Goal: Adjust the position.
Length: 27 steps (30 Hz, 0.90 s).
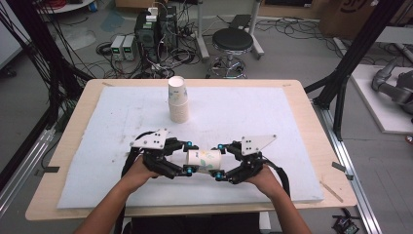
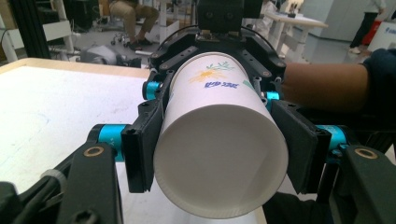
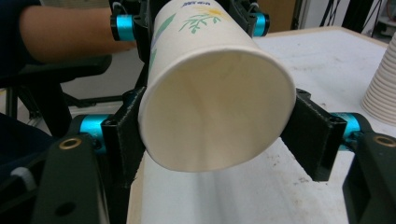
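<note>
Between the two tongs, near the front edge of the bench [image 1: 311,126], a paper cup [image 1: 203,160] lies sideways above the white mat [image 1: 243,112]. The left tongs [image 1: 187,157] clamp its closed base end; the right tongs [image 1: 218,161] clamp its open mouth end. In the left gripper view the cup's [image 2: 219,154] flat bottom faces the camera, with black pads [image 2: 140,149] pressed on both sides, and the right tongs [image 2: 219,70] grip farther along. In the right gripper view the cup's [image 3: 219,112] hollow inside faces the camera, squeezed slightly oval, and the far end is cut off at the top. Whether the cup touches the mat cannot be told. From above, jaws and hands hide most of the cup's print. A stack [image 1: 178,100] of cups stands upright well apart toward the far side, its edge showing in the right gripper view [image 3: 380,79]. Bare mat lies open to left and right.
</note>
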Tool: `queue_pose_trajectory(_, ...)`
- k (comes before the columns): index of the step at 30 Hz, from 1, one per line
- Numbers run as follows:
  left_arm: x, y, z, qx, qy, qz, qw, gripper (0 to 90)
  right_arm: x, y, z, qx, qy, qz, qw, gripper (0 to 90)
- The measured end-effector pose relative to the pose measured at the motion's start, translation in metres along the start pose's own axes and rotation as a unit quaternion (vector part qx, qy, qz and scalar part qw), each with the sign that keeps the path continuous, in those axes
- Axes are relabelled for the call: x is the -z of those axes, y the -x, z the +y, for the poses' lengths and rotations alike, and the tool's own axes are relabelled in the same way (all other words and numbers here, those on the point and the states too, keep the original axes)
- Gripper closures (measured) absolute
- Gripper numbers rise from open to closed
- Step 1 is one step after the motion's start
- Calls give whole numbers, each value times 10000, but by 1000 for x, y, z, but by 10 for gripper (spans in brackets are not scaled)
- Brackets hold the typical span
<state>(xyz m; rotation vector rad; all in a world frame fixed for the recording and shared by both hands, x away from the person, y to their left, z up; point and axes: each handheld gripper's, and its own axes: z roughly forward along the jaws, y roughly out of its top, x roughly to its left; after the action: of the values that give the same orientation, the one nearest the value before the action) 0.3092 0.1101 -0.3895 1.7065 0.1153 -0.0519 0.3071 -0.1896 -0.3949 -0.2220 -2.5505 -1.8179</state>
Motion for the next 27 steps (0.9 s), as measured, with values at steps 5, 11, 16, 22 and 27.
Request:
queue_pose_trajectory(5,1,-1,-2,40,132,-15,9999,373,2,1,0,-12,155,48,9999,327)
queue_pose_trajectory(11,1,-1,-4,126,236,-6,9996,372,4,1,2,-87,250,75,9996,360)
queue_pose_trajectory(16,1,0,-3,236,4,230,9995,248,5,3,4,-206,268,107,9994,366)
queue_pose_trajectory(22,6,0,3,212,-535,538,9969,149,10,8,16,-470,-240,-57,9986,363)
queue_pose_trajectory(27,6,0,9,0,-1086,672,9918,149,7,9,27,-379,-852,-210,9954,363)
